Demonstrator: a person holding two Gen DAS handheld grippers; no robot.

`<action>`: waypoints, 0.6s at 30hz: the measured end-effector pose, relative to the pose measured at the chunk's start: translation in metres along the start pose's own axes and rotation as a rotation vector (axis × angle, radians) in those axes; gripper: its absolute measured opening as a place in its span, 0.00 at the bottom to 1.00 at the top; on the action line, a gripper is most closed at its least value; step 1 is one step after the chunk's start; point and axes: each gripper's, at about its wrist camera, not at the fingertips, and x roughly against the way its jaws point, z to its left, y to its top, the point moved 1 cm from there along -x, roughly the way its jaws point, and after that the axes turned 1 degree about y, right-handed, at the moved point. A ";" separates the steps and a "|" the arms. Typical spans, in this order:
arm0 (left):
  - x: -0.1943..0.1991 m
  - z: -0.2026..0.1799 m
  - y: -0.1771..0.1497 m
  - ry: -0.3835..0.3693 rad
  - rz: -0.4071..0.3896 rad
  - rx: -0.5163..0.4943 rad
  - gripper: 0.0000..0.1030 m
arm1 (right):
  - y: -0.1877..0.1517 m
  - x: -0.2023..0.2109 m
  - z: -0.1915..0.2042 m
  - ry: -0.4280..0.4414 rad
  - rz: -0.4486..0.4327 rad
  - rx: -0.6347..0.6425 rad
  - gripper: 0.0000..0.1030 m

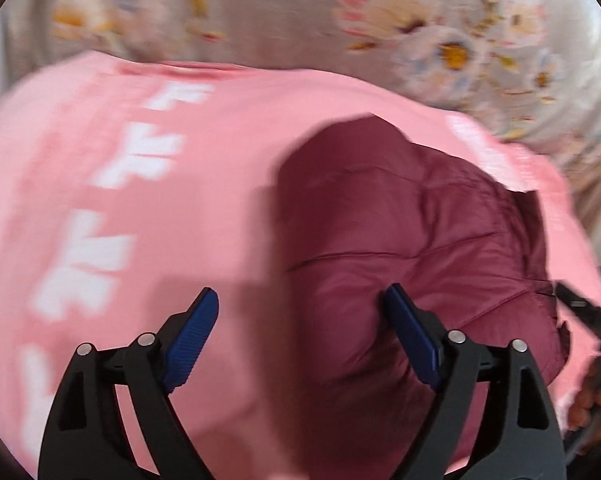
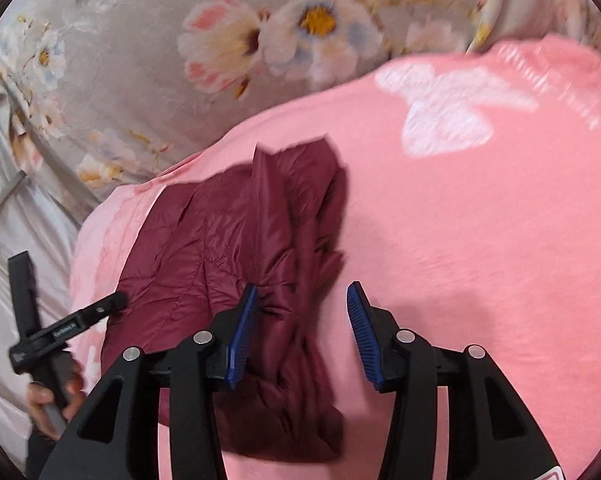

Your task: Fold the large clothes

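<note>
Your left gripper (image 1: 300, 336) gapes wide, your right gripper (image 2: 302, 334) narrower — both empty over the maroon puffer jacket (image 2: 236, 248).

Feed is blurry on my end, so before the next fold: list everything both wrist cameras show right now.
maroon jacket: one, dark red, quilted, bunched on the pink cloth.
pink cloth: one, pink with white print, spread under the jacket.
floral sheet: one, grey with pale flowers, beneath and beyond the pink cloth.
left gripper: one, black with blue pads, open over the jacket's edge.
right gripper: one, black with blue pads, open, jacket fabric between the pads.
hand: one, holding the left gripper's handle.
</note>
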 end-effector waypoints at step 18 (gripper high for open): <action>-0.023 -0.077 -0.023 0.302 -0.033 -0.032 0.96 | -0.043 -0.044 0.072 -0.238 0.046 0.291 0.14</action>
